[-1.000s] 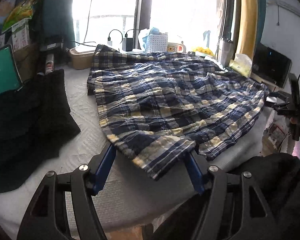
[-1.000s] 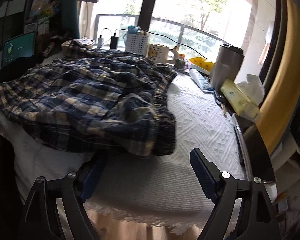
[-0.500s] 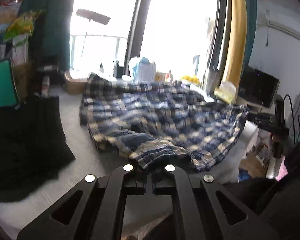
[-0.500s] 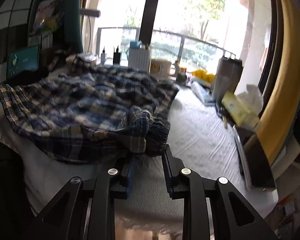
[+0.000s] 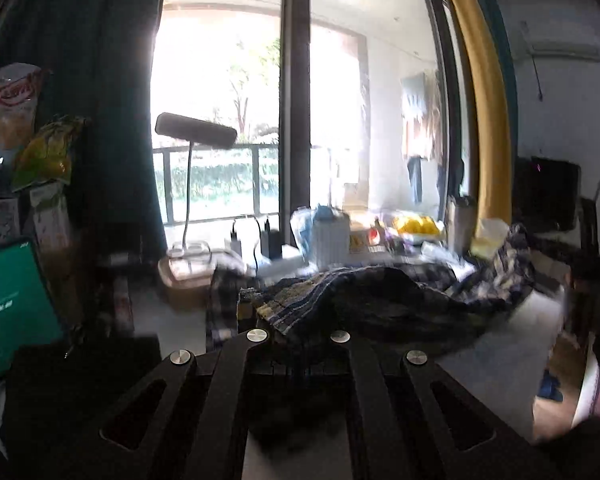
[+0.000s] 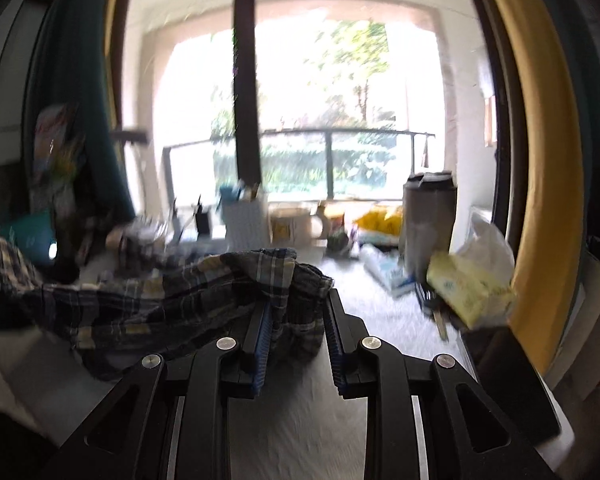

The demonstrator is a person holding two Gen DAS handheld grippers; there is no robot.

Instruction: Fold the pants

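The blue and cream plaid pants (image 5: 380,300) lie bunched on the white textured table cover (image 6: 380,304). My left gripper (image 5: 299,334) is shut on one near corner of the pants and holds it lifted above the table. My right gripper (image 6: 296,312) is shut on the other near edge of the pants (image 6: 276,276), with a thick wad of cloth between its blue pads (image 6: 262,344). The pants sag between the two grips. Both views are motion-blurred.
A black cloth (image 5: 80,380) and a green-screen tablet (image 5: 8,304) are at the left. A desk lamp (image 5: 196,132), chargers, a white basket (image 5: 328,236), a mug (image 6: 292,224), a steel tumbler (image 6: 428,216) and a yellow tissue pack (image 6: 468,292) line the far and right edges.
Both grippers closed on the near edge of the pants and then rose, lifting that edge off the table and carrying it toward the window.
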